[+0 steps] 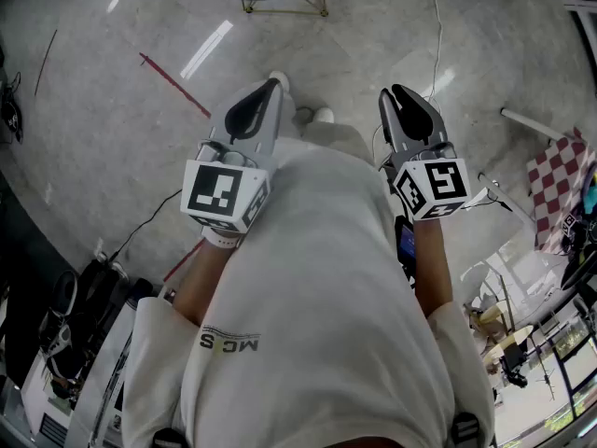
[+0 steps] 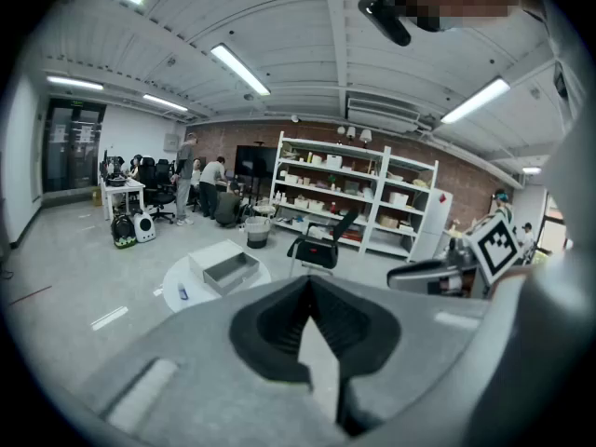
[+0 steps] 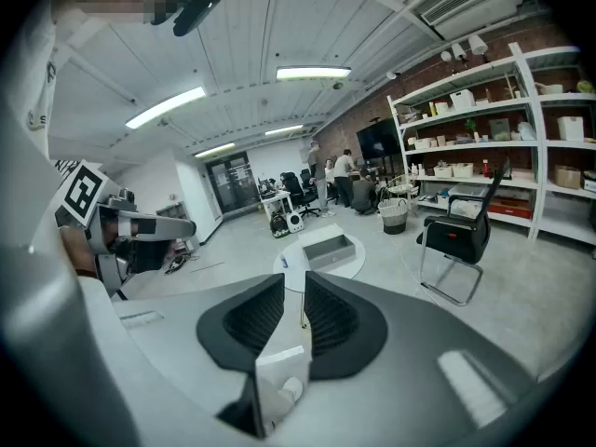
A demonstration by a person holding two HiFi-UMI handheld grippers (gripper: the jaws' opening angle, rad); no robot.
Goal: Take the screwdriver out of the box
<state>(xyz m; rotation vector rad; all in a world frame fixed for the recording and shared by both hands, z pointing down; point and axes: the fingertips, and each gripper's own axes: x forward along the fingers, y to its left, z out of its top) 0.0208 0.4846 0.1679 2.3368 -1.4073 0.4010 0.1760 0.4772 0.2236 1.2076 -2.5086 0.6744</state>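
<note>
Both over grey floor [image 1: 93, 138]: L gripper [image 1: 271, 84] together, R gripper [image 1: 403, 93] ajar (box [image 3: 328, 248] on table [image 3: 352, 265] ahead)

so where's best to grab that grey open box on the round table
Probably a long side wall at its rim, from above: the grey box sits flat and open-topped on the round table, so a thin upright wall is there to pinch. It's too far off to judge more.
</note>
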